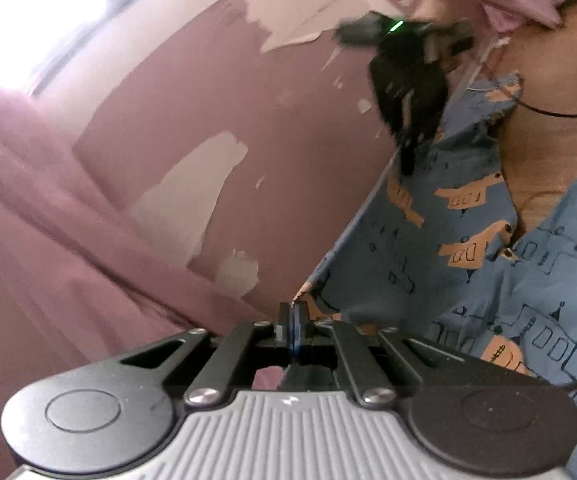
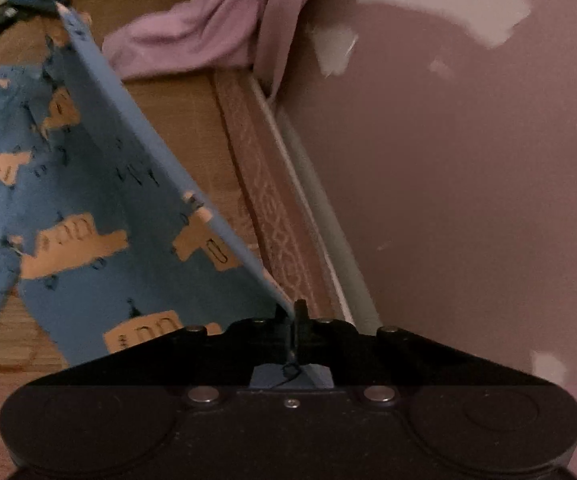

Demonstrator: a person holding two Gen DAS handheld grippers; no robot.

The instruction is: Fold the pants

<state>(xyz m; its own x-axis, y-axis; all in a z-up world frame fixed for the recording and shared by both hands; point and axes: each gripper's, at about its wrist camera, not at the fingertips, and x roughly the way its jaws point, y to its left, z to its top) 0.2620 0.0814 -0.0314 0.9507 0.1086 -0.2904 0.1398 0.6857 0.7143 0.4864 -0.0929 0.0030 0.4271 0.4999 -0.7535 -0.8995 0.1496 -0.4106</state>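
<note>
The pants are blue with orange building prints, and they hang lifted off a brown surface. My left gripper is shut on one end of their top edge. That edge runs taut up to my right gripper, seen blurred at upper right. In the right wrist view my right gripper is shut on the pants. From there the edge stretches up-left to the left gripper. The fabric drops below this edge and splits into two legs at lower left.
A pink wall with peeled patches stands close on the right, with a patterned border at its foot. A crumpled lilac cloth lies on the brown surface. A pink curtain hangs at the left.
</note>
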